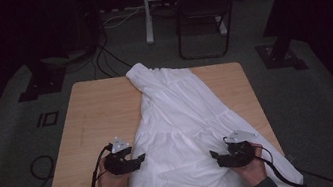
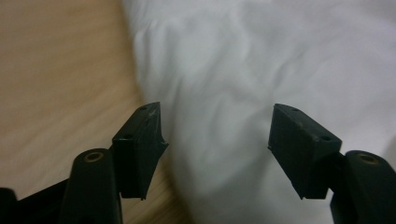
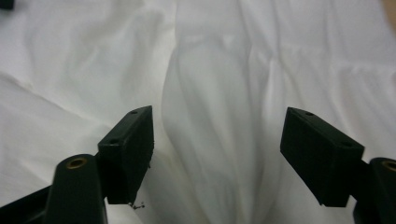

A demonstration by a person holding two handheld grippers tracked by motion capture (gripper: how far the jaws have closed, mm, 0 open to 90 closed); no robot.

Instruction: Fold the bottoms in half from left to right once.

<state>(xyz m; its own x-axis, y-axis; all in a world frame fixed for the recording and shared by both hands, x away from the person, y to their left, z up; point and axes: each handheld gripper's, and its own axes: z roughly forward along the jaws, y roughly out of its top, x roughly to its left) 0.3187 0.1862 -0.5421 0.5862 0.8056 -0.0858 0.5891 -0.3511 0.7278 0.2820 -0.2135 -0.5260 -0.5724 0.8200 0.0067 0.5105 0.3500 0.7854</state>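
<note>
- The left tool (image 1: 140, 157) sits at the near left edge of the white garment (image 1: 179, 122), its jaws spread wide with nothing gripped; in the left gripper view (image 2: 217, 149) they stand over the cloth's border, where white fabric meets bare wood.
- The right tool (image 1: 213, 155) rests over the garment's near right part, jaws likewise wide apart and holding nothing; in the right gripper view (image 3: 217, 158) a raised fold of cloth (image 3: 205, 140) runs up between them, untouched by either pad.
- Both hands come in from the bottom edge, sleeves cut off by the frame; a black cable (image 1: 279, 177) trails from the right tool across the cloth.
- The garment lies diagonally on the wooden desk (image 1: 93, 120), narrow end at the far middle edge, wide end spilling past the near edge and cut off there.
- Beyond the desk, a dark chair (image 1: 203, 17) and floor cables (image 1: 103, 58) are hard to make out in the gloom.
</note>
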